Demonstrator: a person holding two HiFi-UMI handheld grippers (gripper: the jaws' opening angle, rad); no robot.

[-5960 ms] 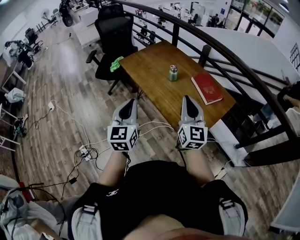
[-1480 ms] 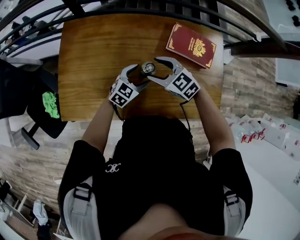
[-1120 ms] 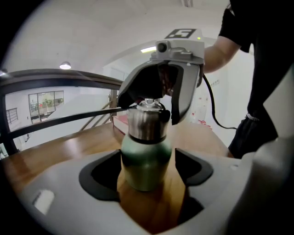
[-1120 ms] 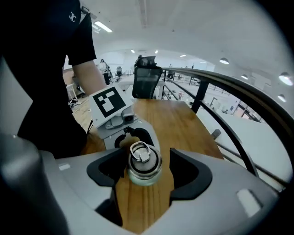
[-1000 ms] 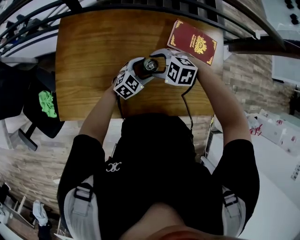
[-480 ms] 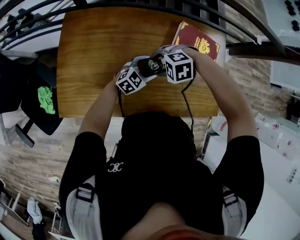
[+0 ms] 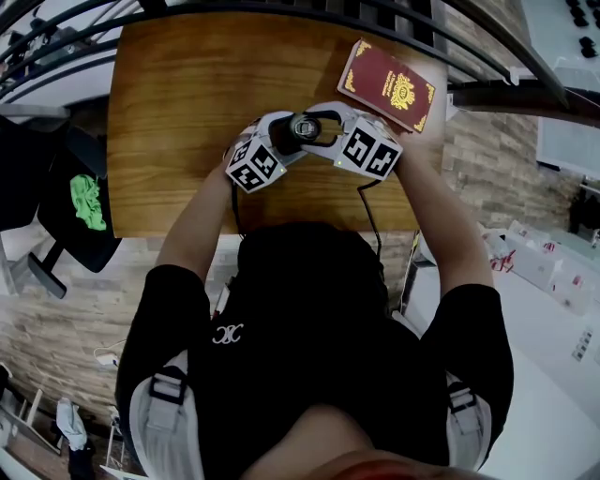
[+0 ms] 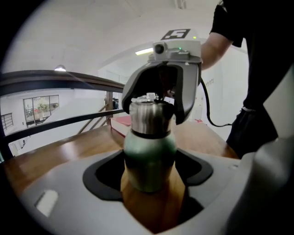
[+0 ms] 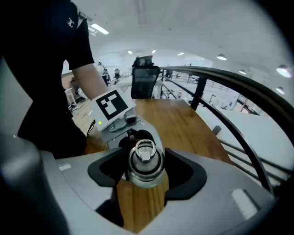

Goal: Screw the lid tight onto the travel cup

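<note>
The travel cup (image 7: 304,127) stands near the front of the wooden table (image 7: 187,103). Its body (image 8: 149,158) is green and its steel lid (image 9: 144,158) has a ring on top. My left gripper (image 8: 149,176) is shut on the green body low down, with a pad against each side. My right gripper (image 9: 144,176) comes in from the opposite side and is shut on the lid. In the head view the left gripper (image 7: 279,134) and right gripper (image 7: 323,128) meet at the cup, which shows only from the top.
A red book (image 7: 391,86) lies at the table's back right, just beyond my right forearm. A dark railing (image 7: 281,11) runs along the table's far edge. A chair with a green cloth (image 7: 88,201) stands off the table's left side.
Over the last second my right gripper rolled one way on the lid, then swung back to the right. The left gripper has kept hold of the cup body in place.
</note>
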